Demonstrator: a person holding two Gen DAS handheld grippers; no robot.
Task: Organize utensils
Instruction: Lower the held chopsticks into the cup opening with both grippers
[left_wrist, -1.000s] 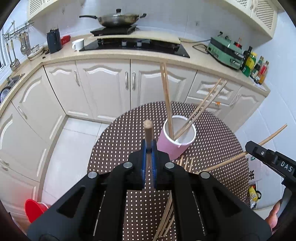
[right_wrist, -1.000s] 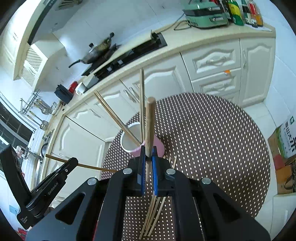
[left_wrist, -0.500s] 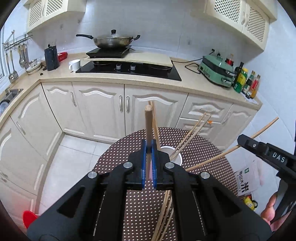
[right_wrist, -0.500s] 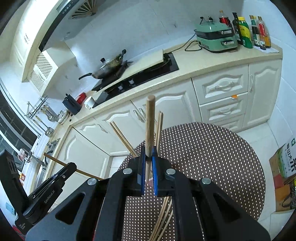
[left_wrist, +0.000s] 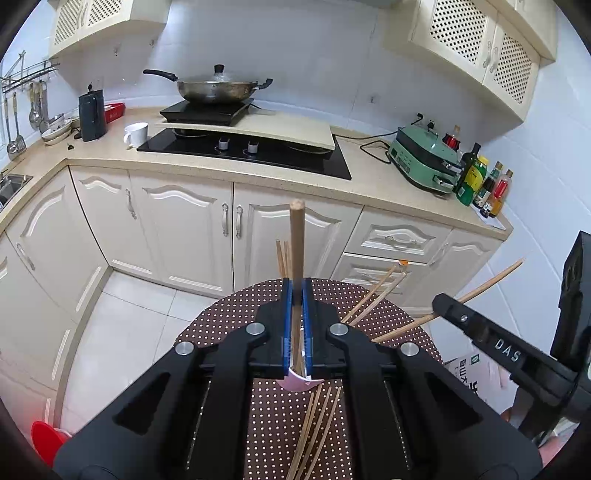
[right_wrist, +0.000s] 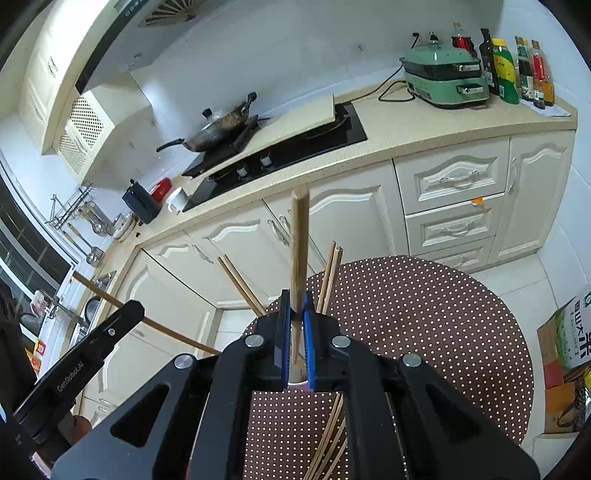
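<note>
Task partly done: several chopsticks already stand in the pink cup mid-desk, while loose chopsticks lie on the dotted desk toward its near edge. Left gripper and right gripper each clamp one chopstick above the cup, fingers narrow.

The pink cup is almost wholly hidden behind the left hand-held gripper, only a sliver of rim being seen. The loose chopsticks are cut off by the lower edge. The bottle labels cannot be read.
</note>
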